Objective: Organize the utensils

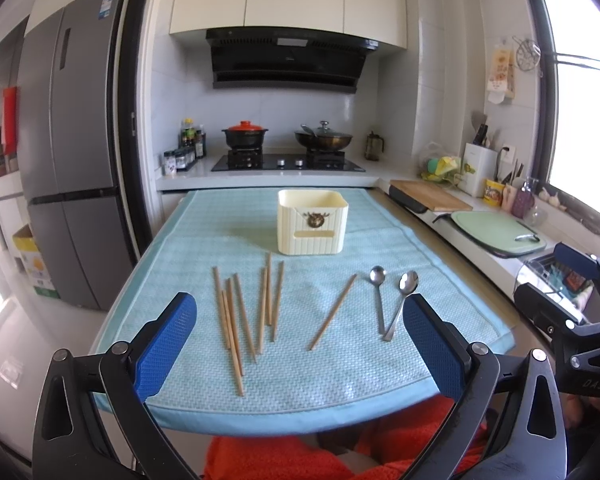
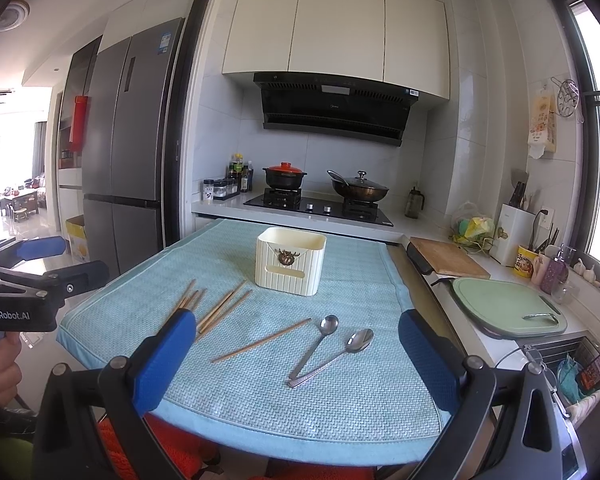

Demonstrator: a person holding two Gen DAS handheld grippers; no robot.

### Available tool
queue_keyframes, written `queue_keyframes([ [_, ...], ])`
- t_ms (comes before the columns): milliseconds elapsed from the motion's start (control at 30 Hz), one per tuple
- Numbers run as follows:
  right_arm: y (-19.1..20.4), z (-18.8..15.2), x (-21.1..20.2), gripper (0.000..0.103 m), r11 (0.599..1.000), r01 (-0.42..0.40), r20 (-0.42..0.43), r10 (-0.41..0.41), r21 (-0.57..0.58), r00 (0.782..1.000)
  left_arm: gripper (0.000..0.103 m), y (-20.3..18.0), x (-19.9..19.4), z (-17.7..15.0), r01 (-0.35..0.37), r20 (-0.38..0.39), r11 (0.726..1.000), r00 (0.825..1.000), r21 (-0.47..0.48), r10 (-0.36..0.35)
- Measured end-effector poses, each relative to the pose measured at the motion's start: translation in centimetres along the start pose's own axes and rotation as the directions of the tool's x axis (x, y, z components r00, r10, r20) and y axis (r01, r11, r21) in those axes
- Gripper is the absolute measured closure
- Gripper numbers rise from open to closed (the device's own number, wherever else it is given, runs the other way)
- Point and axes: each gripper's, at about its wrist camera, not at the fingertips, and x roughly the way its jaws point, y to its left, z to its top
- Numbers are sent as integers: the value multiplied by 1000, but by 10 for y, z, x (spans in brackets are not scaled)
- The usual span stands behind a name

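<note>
Cloth lies bare between the bin and the utensils, and along its near edge. Chopsticks lie near the bin's front, long axes running toward it; one stick slants apart. Two spoons lie bowls toward the bin, handle ends touching. Left gripper and right gripper hover wide open, empty.

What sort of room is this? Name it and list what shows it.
A home kitchen, most likely: a gas hob with a red-lidded pot under a range hood, a tall fridge, and a chopping board on the counter.
</note>
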Motion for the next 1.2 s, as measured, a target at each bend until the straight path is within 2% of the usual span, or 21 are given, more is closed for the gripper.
queue_keyframes([
  [500, -1, 0, 2, 0, 1000, -6, -1, 6, -3, 1000, 0, 2, 4, -1, -3, -3, 1000, 1000, -1, 3],
  [1200, -4, 0, 27, 0, 1000, -21, -51, 21, 7, 998, 0, 10, 30, -1, -20, -68, 1000, 997, -7, 19],
])
